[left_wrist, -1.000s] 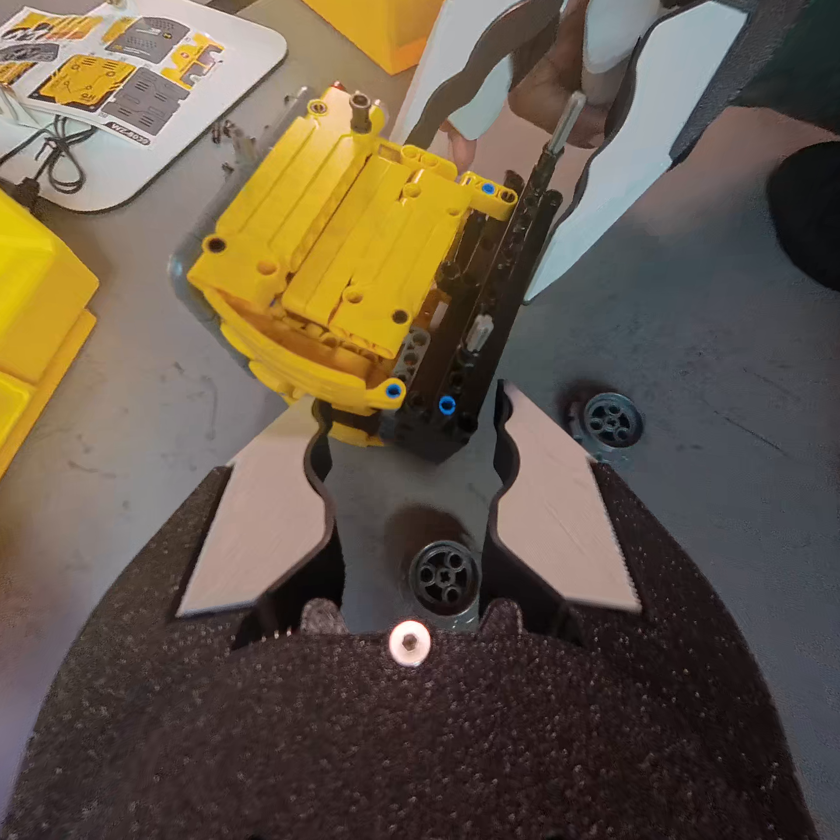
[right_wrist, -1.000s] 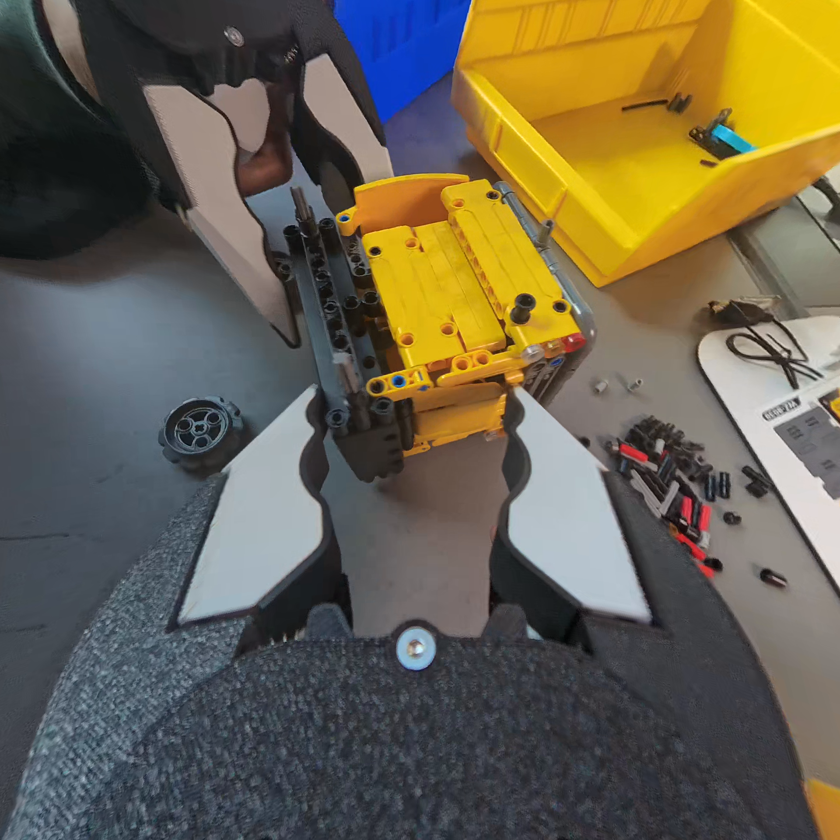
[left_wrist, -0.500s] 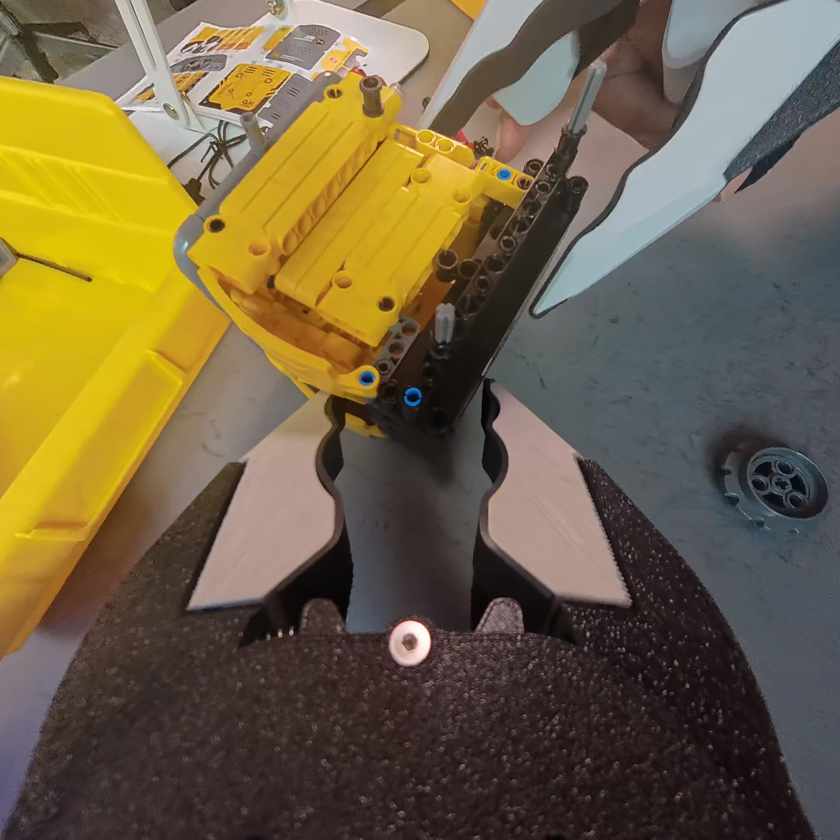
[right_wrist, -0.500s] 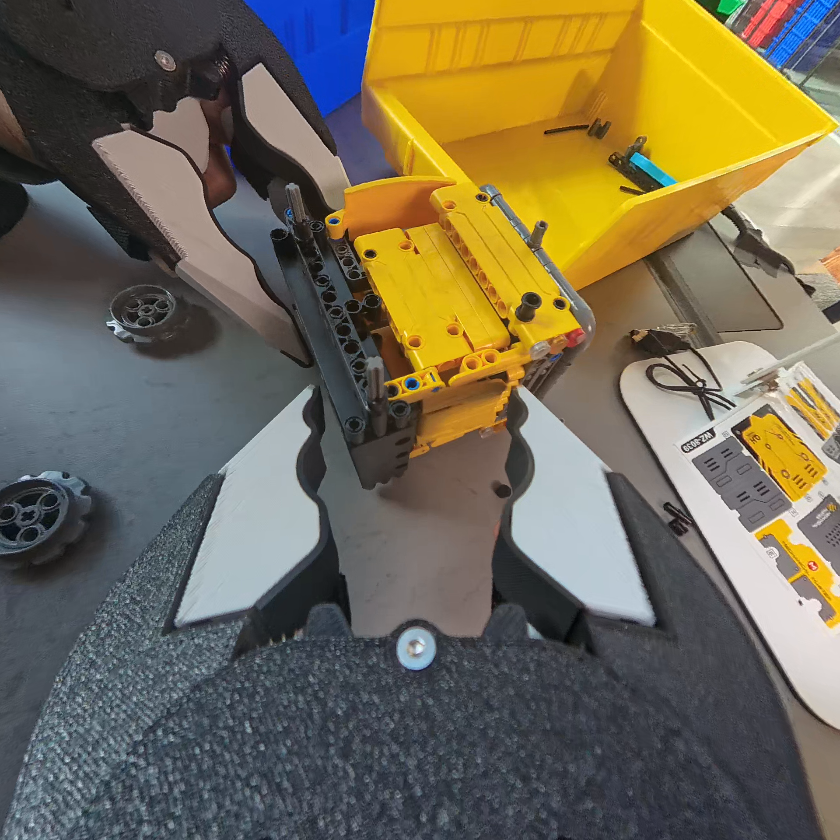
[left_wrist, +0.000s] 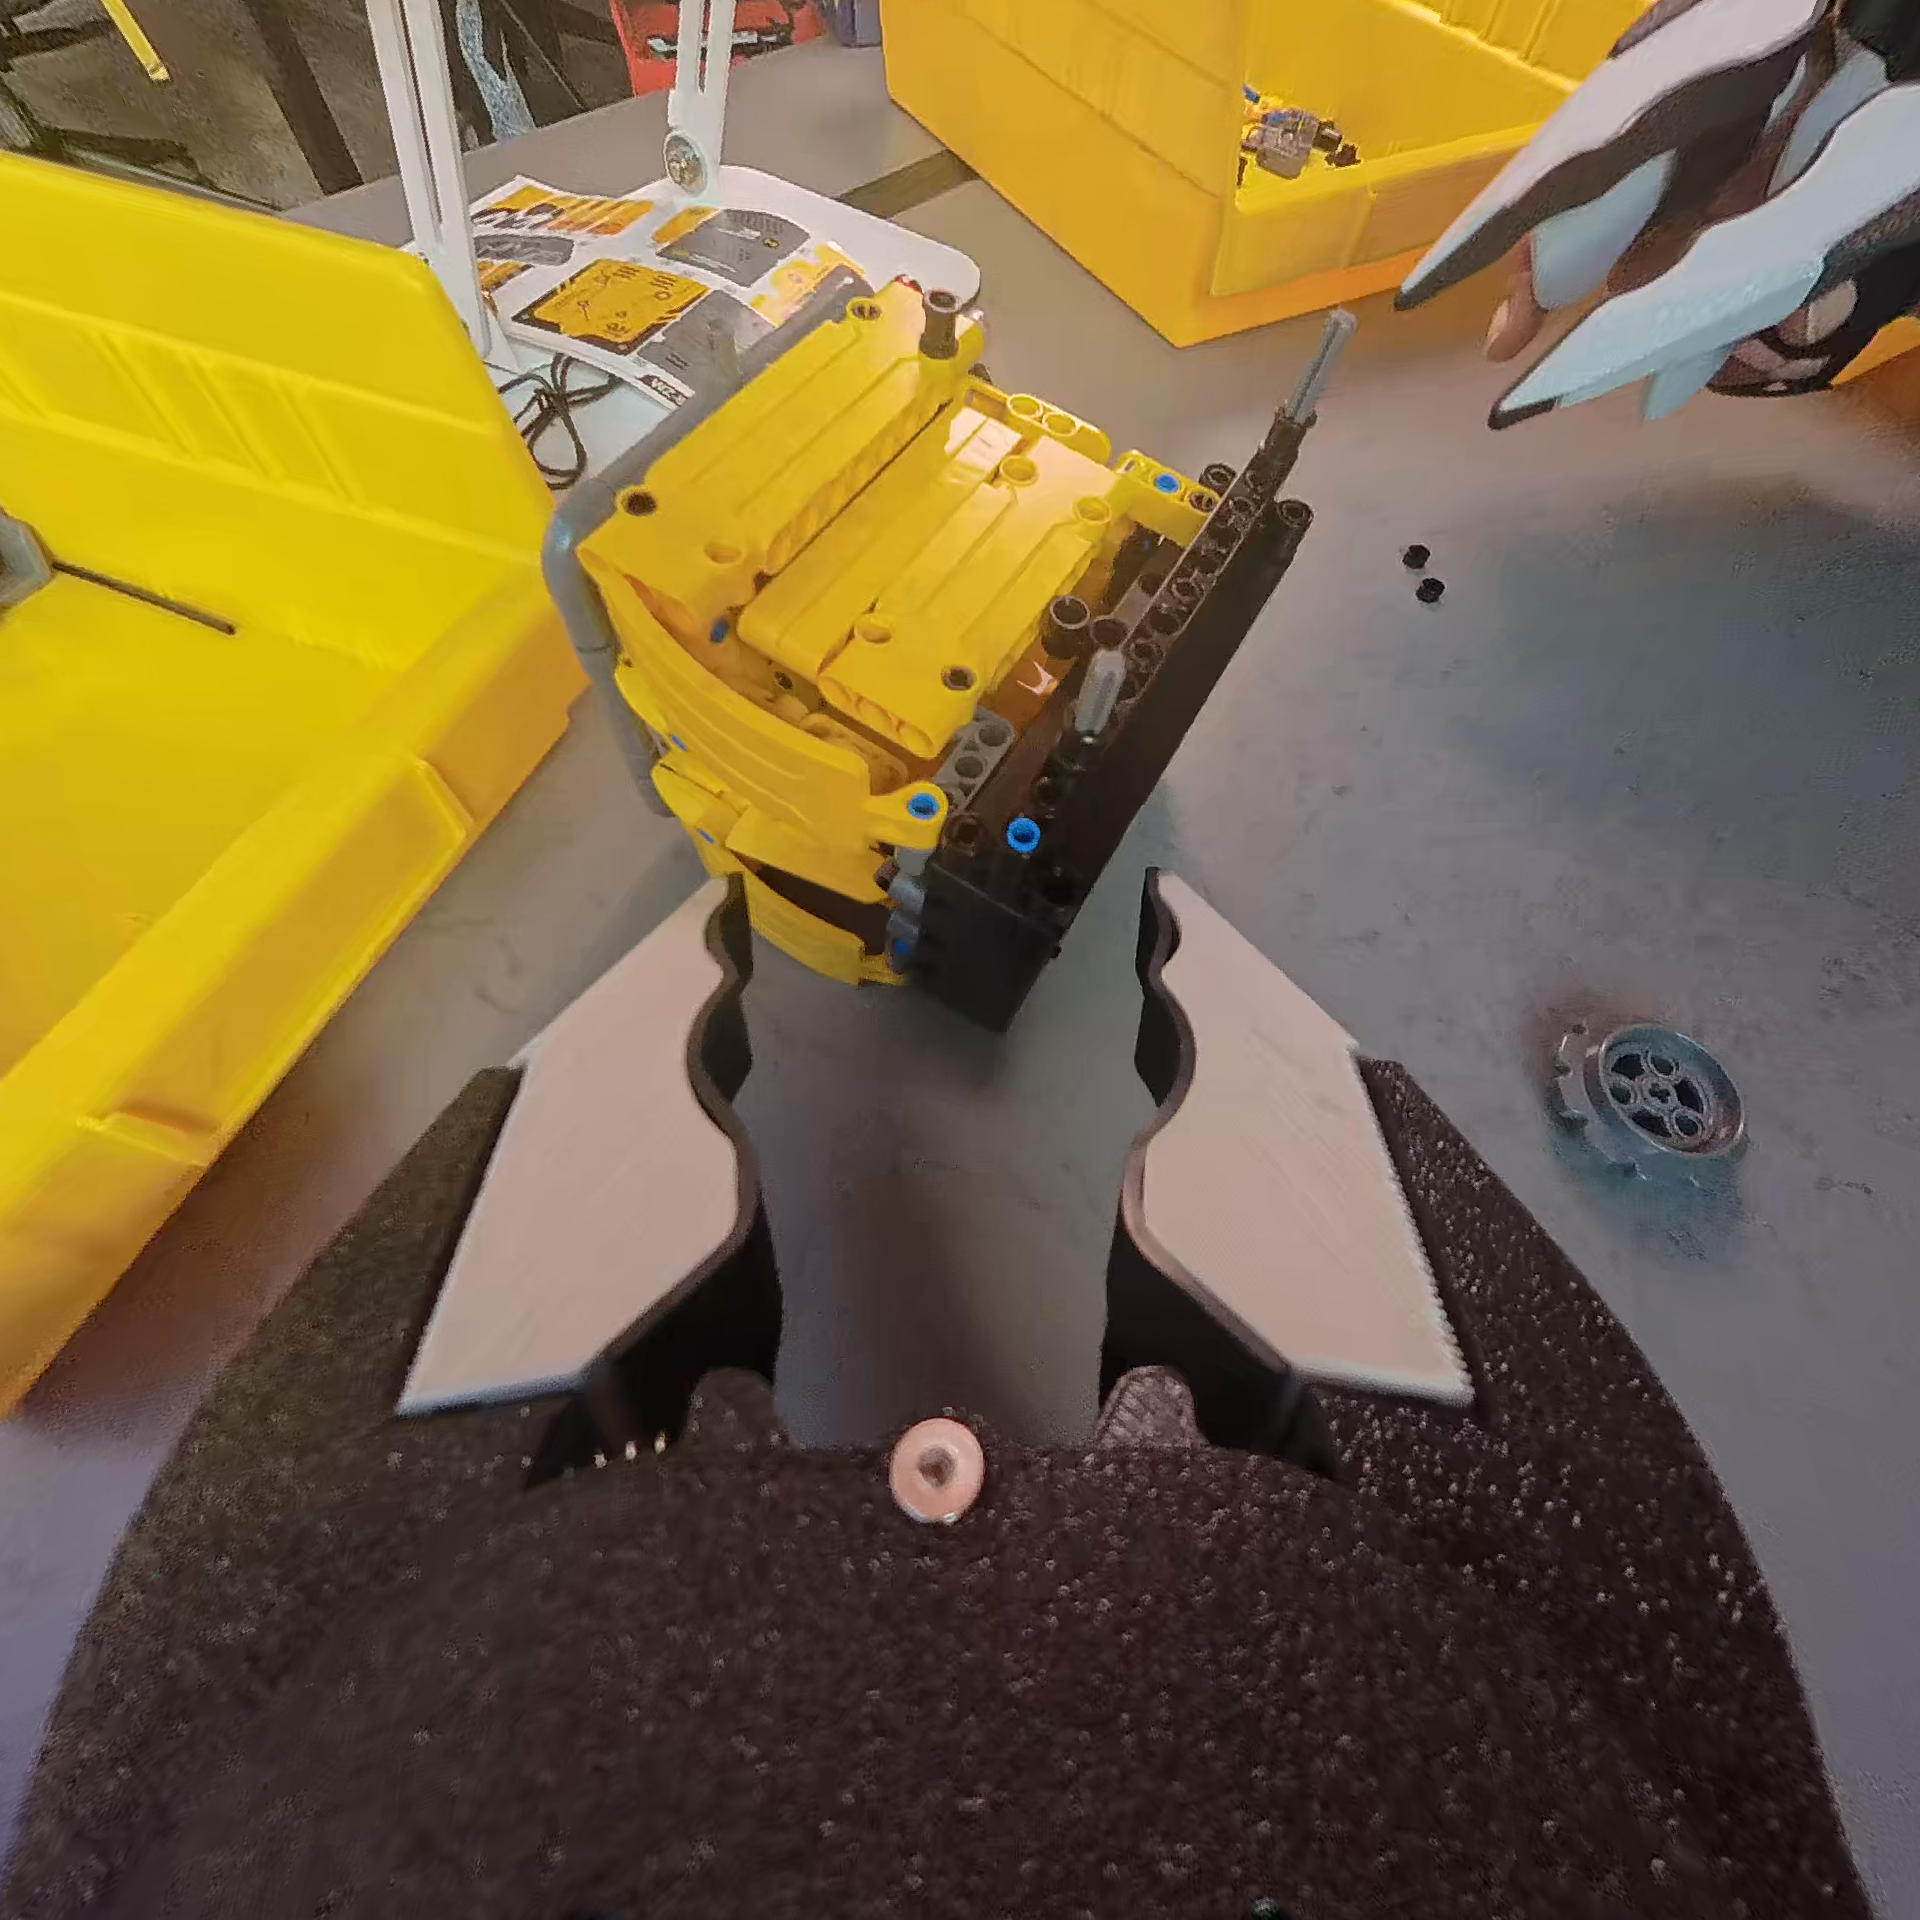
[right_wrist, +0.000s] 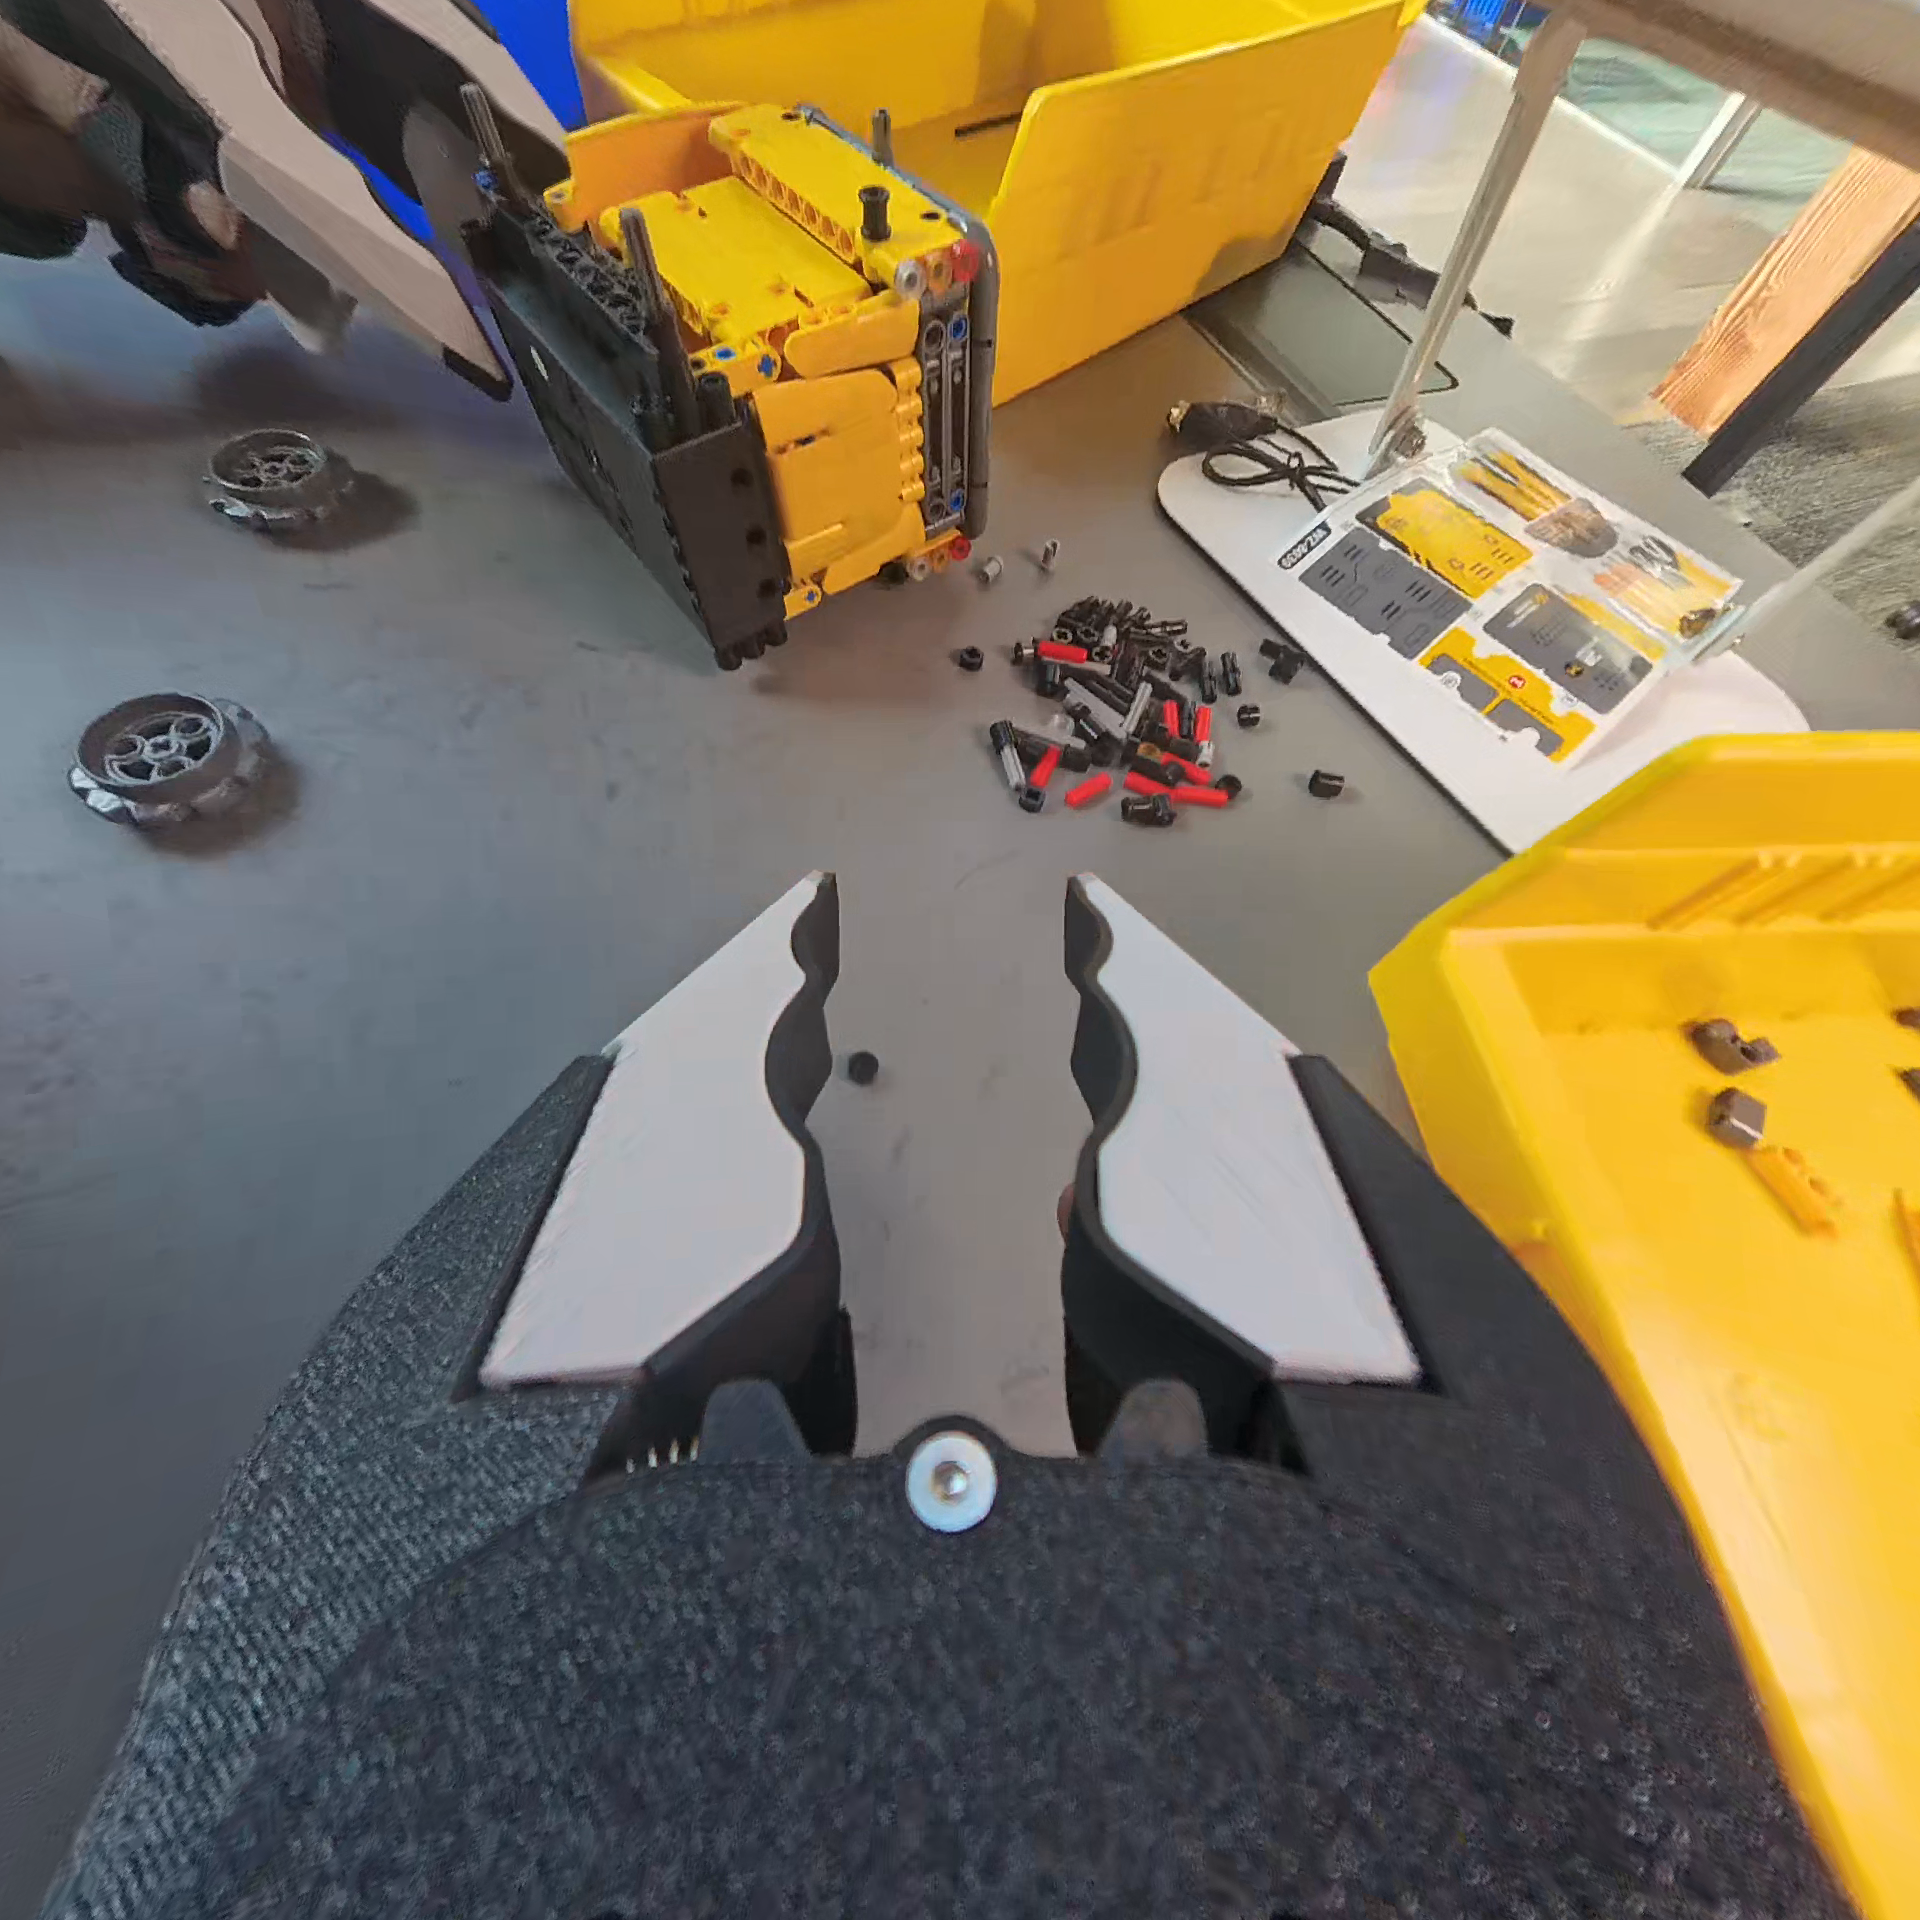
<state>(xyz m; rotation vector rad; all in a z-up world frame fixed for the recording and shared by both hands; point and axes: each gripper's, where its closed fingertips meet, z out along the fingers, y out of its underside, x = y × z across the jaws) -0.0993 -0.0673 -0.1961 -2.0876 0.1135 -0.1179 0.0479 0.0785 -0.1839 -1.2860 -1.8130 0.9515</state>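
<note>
While the left hand-held gripper (left_wrist: 940, 914) sits wide apart, gripping nothing, its tips flank the near end of a yellow-and-black brick-built model (left_wrist: 914, 665) that stands tilted on the grey worktop (left_wrist: 1455, 831); whether a tip touches it can't be told. The right hand-held gripper (right_wrist: 951, 914) is spread too, w/ nothing in it, well apart from the model, above a lone black pin (right_wrist: 861, 1066). Just beyond lies a pile of black, red & grey connector pins (right_wrist: 1122, 717). Two black wheel hubs (right_wrist: 166, 756) lie to the left. Yellow bins (right_wrist: 1683, 1143) & an instruction sheet (right_wrist: 1496, 613) on a white stand base ring the scene.
</note>
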